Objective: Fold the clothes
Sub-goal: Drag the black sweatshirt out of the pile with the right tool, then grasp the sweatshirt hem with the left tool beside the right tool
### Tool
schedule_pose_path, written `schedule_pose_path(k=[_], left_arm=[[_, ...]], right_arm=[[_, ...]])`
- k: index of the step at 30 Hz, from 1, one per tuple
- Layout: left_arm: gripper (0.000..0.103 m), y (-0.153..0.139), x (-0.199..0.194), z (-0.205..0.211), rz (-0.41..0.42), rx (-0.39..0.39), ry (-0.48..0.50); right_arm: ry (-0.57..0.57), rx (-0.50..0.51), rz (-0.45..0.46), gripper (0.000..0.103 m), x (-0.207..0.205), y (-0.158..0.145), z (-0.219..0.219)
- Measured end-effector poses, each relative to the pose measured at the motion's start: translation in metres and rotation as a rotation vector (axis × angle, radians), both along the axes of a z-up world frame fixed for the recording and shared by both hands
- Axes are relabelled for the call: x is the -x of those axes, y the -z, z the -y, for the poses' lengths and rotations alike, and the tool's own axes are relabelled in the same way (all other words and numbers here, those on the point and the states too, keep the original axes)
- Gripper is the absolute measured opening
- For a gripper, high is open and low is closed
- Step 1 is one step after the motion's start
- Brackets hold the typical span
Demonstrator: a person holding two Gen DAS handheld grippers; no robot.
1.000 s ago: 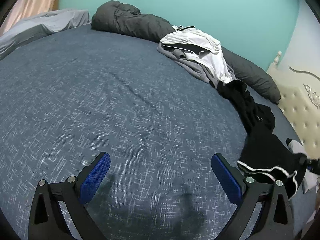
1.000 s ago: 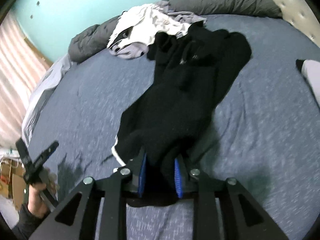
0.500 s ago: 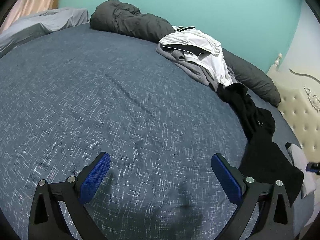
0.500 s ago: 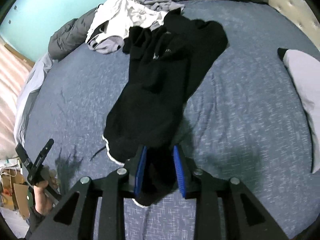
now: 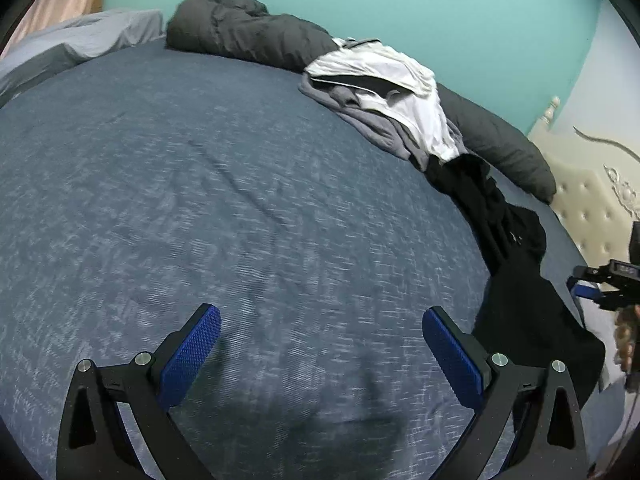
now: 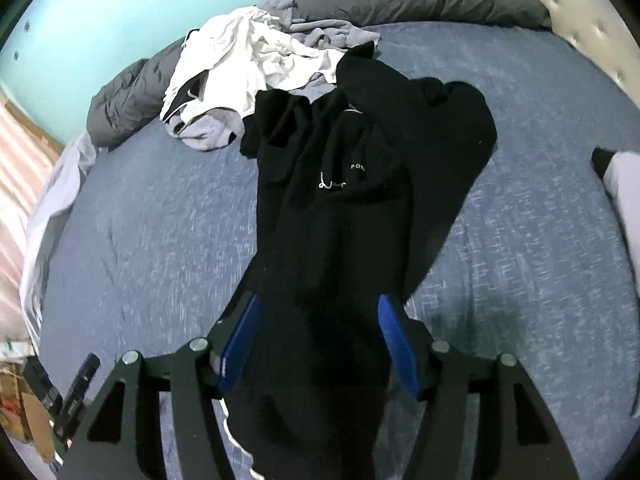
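**Black top stretched out on the bed**

The right gripper (image 6: 318, 340) is opening its jaws, with the long black cloth top (image 6: 340, 208) lying between them on the blue speckled bed sheet (image 6: 160, 232), near its front edge. The left gripper (image 5: 320, 344) stands wide over bare sheet, holding nothing.

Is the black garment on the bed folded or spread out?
Neither: the black garment lies stretched lengthwise, rumpled and bunched, not neatly folded.
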State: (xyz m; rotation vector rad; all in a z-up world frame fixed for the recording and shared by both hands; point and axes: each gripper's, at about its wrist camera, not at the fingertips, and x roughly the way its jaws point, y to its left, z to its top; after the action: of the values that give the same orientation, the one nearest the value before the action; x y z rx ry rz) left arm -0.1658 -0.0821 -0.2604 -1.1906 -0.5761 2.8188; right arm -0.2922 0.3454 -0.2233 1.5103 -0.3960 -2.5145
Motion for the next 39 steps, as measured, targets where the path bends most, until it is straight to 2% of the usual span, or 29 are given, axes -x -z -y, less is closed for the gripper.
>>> schedule_pose_path(k=[4,6,11,14,19,23,29,32,33,38,39], left_arm=[[0.103,-0.002,0.028,-0.022,0.034,-0.036,0.061],[0.103,-0.004,0.050,-0.040,0.047,-0.030,0.110],[0.103,-0.007,0.116,-0.092,0.077,-0.028,0.233],[0.102,-0.007,0.147,-0.110,0.099,-0.010,0.251],[0.102,-0.002,0.187,-0.140,0.122,-0.004,0.284],[0.102,0.007,0.207,-0.164,0.145,0.015,0.314],[0.092,0.017,0.235,-0.199,0.160,0.023,0.340],[0.067,0.025,0.251,-0.210,0.198,0.029,0.361],[0.054,0.028,0.255,-0.213,0.208,0.027,0.367],[0.025,0.034,0.266,-0.222,0.226,-0.023,0.402],[0.014,0.033,0.267,-0.224,0.224,-0.025,0.407]], right_arm=[[0.051,0.046,0.009,0.062,0.001,0.018,-0.017],[0.085,0.080,0.003,0.062,-0.002,0.023,-0.028],[0.117,0.143,-0.077,0.062,-0.016,0.028,-0.044],[0.137,0.198,-0.122,0.063,-0.025,0.038,-0.052],[0.151,0.236,-0.138,0.063,-0.032,0.049,-0.061],[0.159,0.229,-0.158,0.066,-0.033,0.046,-0.066],[0.171,0.248,-0.189,0.068,-0.038,0.046,-0.077],[0.190,0.280,-0.180,0.068,-0.037,0.054,-0.085],[0.202,0.291,-0.173,0.068,-0.036,0.058,-0.088],[0.209,0.314,-0.171,0.068,-0.034,0.060,-0.090],[0.206,0.317,-0.174,0.068,-0.034,0.060,-0.090]])
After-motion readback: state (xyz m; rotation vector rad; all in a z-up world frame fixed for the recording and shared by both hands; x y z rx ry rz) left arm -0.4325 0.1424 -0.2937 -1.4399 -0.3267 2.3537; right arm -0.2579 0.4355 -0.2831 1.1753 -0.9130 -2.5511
